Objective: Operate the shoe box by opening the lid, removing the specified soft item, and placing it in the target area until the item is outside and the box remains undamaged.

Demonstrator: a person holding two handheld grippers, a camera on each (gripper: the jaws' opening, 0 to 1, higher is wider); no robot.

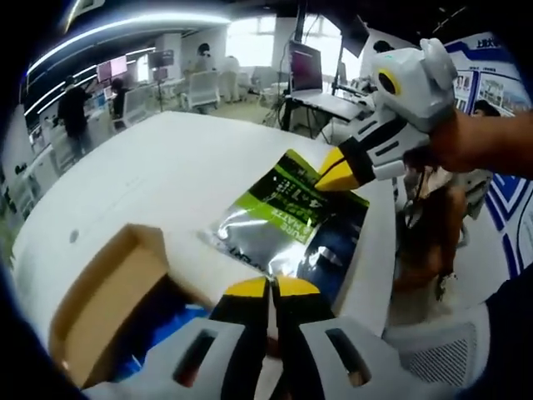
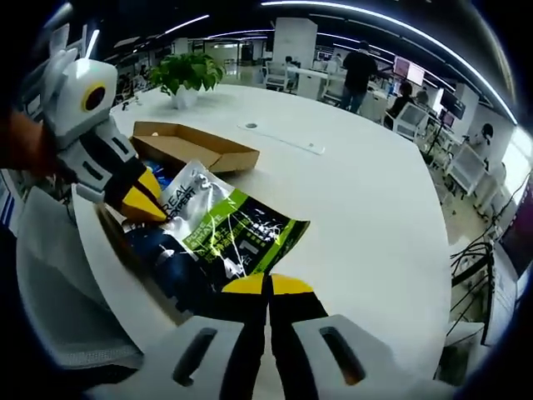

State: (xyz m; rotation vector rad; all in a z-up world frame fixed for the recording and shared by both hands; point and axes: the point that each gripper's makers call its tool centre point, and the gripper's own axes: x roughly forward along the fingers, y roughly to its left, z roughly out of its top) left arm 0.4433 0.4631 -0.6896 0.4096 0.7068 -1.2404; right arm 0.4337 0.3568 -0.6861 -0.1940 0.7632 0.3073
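A soft foil pouch (image 1: pixel 279 208) with a green and silver label is stretched between both grippers. In the left gripper view my left gripper (image 1: pixel 271 287) is shut on its near edge, and the right gripper (image 1: pixel 340 172) pinches its far corner. The right gripper view has my right gripper (image 2: pixel 268 285) shut on the pouch (image 2: pixel 229 229), with the left gripper (image 2: pixel 140 202) clamped on the opposite end. The open cardboard shoe box (image 1: pixel 104 292) sits beside my left jaws with blue contents (image 1: pixel 162 333) inside. Its lid flap (image 2: pixel 196 146) lies open on the table.
The white round table (image 2: pixel 358 208) extends wide beyond the pouch. A potted plant (image 2: pixel 187 75) stands at its far side. Chairs, desks with monitors (image 1: pixel 305 68) and several people ring the room. A person's hand (image 1: pixel 475 142) holds the right gripper.
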